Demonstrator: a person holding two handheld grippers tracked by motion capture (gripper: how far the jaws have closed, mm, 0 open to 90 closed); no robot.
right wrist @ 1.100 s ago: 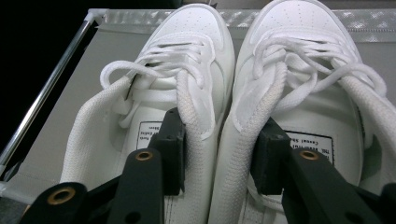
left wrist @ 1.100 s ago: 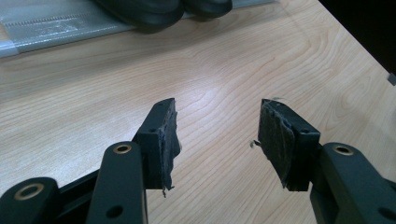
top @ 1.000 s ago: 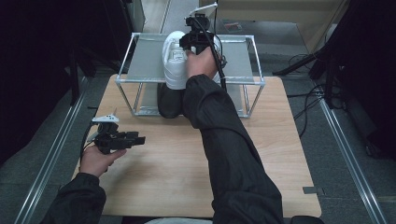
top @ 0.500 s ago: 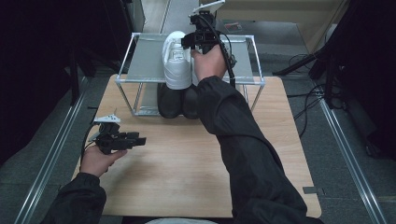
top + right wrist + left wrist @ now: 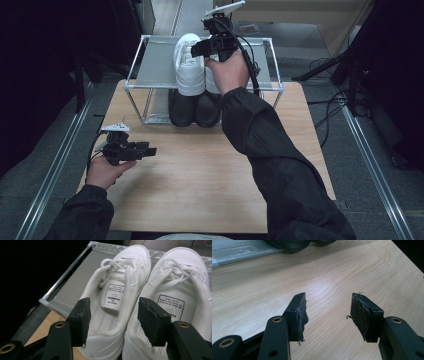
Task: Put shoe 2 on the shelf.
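Note:
Two white sneakers stand side by side on top of a metal rack (image 5: 155, 70): the left sneaker (image 5: 187, 65) (image 5: 117, 277) and the right sneaker (image 5: 185, 280), which my hand mostly hides in the high view. My right gripper (image 5: 196, 50) (image 5: 113, 307) hovers just above their heel ends. Its jaws have just been opening, stand open and pinch nothing; the shoes lie below the gap. A pair of black shoes (image 5: 195, 107) (image 5: 289, 243) sits under the rack's top shelf. My left gripper (image 5: 150, 150) (image 5: 328, 302) rests low over the wooden table (image 5: 200, 170), open and empty.
The rack's top shelf has bare grey surface to the left of the sneakers (image 5: 82, 275). Its lower shelf edge (image 5: 237, 251) lies ahead of the left gripper. Cables (image 5: 325, 65) run over the floor to the right of the table. Dark floor surrounds the table.
The right hand has lifted a little and shifted right, off the white sneakers, with its jaws spread wider. The left hand and gripper have stayed put.

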